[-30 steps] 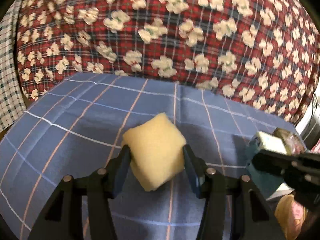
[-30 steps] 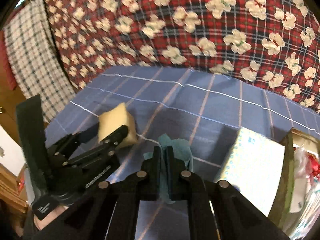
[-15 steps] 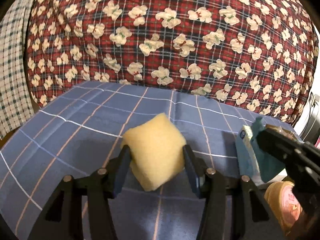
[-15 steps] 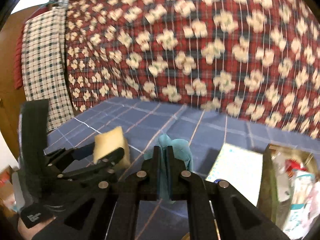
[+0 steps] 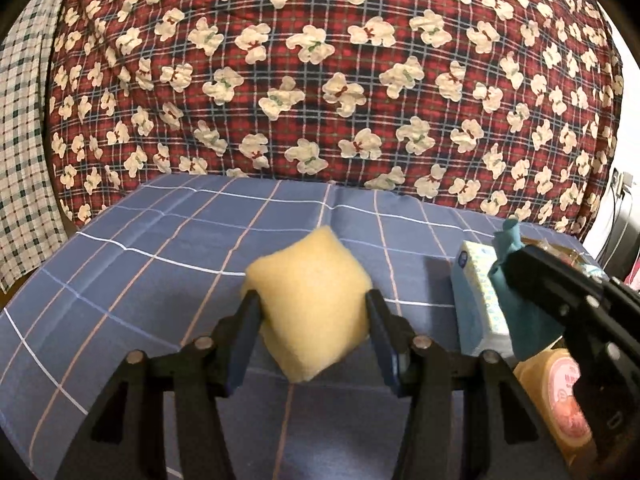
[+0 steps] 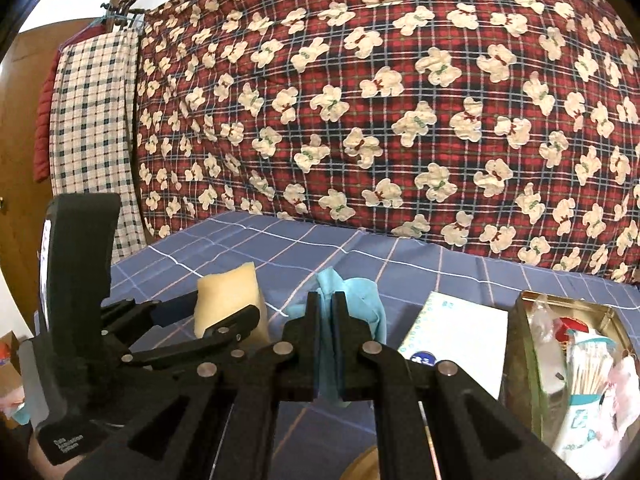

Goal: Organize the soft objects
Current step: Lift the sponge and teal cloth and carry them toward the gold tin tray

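Observation:
My left gripper (image 5: 310,304) is shut on a yellow sponge (image 5: 308,300) and holds it above the blue checked cloth (image 5: 160,248). The sponge also shows in the right wrist view (image 6: 228,300), with the left gripper (image 6: 224,320) at the left. My right gripper (image 6: 327,300) is shut on a teal cloth (image 6: 360,300), which bunches out past the fingertips. In the left wrist view the right gripper (image 5: 508,260) comes in from the right with the teal cloth (image 5: 516,312).
A tissue pack (image 6: 456,328) lies on the blue cloth right of the teal cloth. A metal tin (image 6: 524,344) with packets stands at the right. A round lidded jar (image 5: 560,396) is at lower right. A red bear-print quilt (image 5: 320,72) rises behind.
Both grippers have risen and tilted up with their loads, so more of the quilt shows. The right gripper with the teal cloth sits higher beside the tissue pack.

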A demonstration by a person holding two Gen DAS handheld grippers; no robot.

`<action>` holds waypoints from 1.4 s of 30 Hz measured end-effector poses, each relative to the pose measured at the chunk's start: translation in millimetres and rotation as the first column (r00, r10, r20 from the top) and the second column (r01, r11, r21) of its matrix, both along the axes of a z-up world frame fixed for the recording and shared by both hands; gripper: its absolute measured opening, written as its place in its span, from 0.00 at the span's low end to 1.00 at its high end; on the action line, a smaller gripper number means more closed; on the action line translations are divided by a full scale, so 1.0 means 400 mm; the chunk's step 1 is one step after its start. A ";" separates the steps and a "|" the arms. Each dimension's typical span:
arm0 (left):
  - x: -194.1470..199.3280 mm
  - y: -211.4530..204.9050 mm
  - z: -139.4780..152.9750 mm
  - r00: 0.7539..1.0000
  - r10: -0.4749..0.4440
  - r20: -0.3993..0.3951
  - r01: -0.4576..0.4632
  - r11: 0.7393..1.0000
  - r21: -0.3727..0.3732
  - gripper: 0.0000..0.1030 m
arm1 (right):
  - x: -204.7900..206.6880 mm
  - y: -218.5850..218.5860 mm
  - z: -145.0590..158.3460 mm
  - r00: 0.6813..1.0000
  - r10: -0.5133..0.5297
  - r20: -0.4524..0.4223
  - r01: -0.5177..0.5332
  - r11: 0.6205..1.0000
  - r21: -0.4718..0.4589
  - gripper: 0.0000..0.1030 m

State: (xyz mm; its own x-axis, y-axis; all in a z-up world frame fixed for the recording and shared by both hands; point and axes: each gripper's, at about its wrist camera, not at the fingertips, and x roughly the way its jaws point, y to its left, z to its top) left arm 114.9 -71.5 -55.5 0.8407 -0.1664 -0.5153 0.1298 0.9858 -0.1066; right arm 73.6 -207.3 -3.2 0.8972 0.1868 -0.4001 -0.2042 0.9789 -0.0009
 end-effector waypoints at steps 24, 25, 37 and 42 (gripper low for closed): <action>-0.044 -0.109 0.008 0.999 -0.037 0.015 0.036 0.998 0.058 0.51 | -0.054 -0.126 0.008 0.998 -0.052 0.026 0.049 0.995 0.092 0.06; -0.045 -0.112 0.010 0.999 -0.037 0.018 0.036 0.998 0.061 0.51 | -0.056 -0.130 0.010 0.998 -0.052 0.026 0.050 0.994 0.094 0.06; -0.043 -0.123 0.013 0.999 -0.022 0.025 0.020 0.997 0.075 0.51 | -0.079 -0.165 0.008 0.996 -0.068 0.060 0.061 0.991 0.119 0.06; -0.044 -0.123 0.013 0.999 -0.024 0.028 0.021 0.997 0.074 0.51 | -0.095 -0.164 0.003 0.991 -0.084 0.102 0.073 0.992 0.105 0.06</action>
